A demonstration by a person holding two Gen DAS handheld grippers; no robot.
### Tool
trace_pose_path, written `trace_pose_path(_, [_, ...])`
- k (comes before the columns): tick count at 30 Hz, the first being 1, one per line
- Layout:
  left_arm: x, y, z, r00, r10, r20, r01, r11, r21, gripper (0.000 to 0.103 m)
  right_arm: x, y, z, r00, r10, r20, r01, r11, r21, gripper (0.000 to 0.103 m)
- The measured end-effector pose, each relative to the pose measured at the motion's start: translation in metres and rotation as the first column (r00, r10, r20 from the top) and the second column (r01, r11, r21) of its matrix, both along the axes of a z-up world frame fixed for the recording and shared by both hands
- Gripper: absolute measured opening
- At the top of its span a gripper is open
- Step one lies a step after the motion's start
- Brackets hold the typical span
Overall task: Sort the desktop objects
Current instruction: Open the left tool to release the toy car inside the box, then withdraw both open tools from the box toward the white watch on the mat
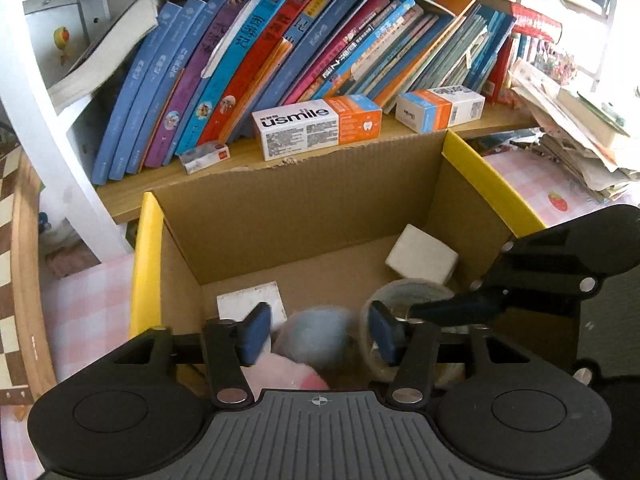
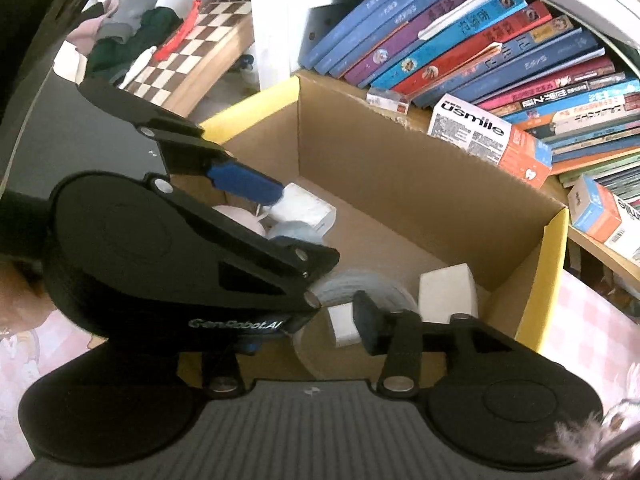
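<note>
Both grippers, left gripper [image 1: 318,330] and right gripper [image 2: 340,320], are hanging released inside the cardboard box [image 1: 280,208]; a soft toy [image 1: 316,336] is dropping beneath the left, risking snagging the tape roll [image 1: 404,292] alongside.

This looks like a home study corner, likely a child's desk. A wooden shelf [image 1: 248,160] at the far side carries a leaning row of colourful books [image 1: 256,60] with cartoon covers, two toothpaste boxes [image 1: 316,126] and a white shelf frame [image 1: 60,152] bearing a small sticker, while a ragged stack of papers and workbooks [image 1: 576,128] sits at the far right. The tabletop wears a pink checked cloth [image 1: 532,188] with a strawberry print, and in the right wrist view a chessboard [image 2: 188,52] and heaped clothes [image 2: 128,20] lie at the far left.
</note>
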State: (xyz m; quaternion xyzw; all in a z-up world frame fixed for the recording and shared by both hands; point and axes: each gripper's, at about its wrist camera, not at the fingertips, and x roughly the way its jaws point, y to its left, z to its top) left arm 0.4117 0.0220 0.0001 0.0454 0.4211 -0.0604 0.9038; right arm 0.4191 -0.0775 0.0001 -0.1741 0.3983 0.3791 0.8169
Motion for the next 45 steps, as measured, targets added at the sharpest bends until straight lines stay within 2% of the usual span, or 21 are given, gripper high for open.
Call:
trace_pose_path(3, [-0.010,0.001,0.007,0.999,0.012,0.031,-0.012,1.000,0.001,0.067,-0.005,-0.006,0.007,1.000,-0.024,0.014,0.023,1.000,0.019,0.048])
trace_pose_path(5, [-0.019,0.001,0.013,0.998,0.017,0.061,-0.017,1.000,0.000,0.071,-0.010,-0.011,0.012,0.999,-0.033,0.027,0.032,0.999,0.036,0.057])
trace_pose_path(7, [-0.030,0.000,0.021,0.996,0.015,0.093,-0.015,1.000,0.003,0.074,-0.017,-0.016,0.018,0.999,-0.038,0.038,0.036,0.998,0.053,0.060])
trace_pose_path(18, [-0.094,-0.002,0.057,0.973,0.029,0.227,-0.030,1.000,0.003,0.089,-0.059,-0.039,0.044,0.991,-0.083,0.103,0.071,0.991,0.114,0.066])
trace_pose_path(23, [-0.128,0.001,0.064,0.965,0.043,0.258,-0.043,0.999,-0.007,0.090,-0.083,-0.055,0.053,0.979,-0.116,0.166,0.097,0.988,0.118,0.073])
trace_pose_path(29, [-0.161,0.002,0.067,0.961,0.038,0.273,-0.042,0.999,0.010,0.090,-0.115,-0.073,0.055,0.957,-0.135,0.255,0.116,0.989,0.091,0.074])
trace_pose_path(39, [-0.206,0.003,0.066,0.952,0.077,0.295,-0.074,0.997,-0.022,0.090,-0.165,-0.096,0.060,0.926,-0.246,0.285,0.211,0.966,0.148,0.079])
trace_pose_path(45, [-0.232,-0.001,0.057,0.951,0.088,0.297,-0.090,0.996,-0.007,0.091,-0.196,-0.108,0.052,0.897,-0.330,0.292,0.288,0.941,0.180,0.083])
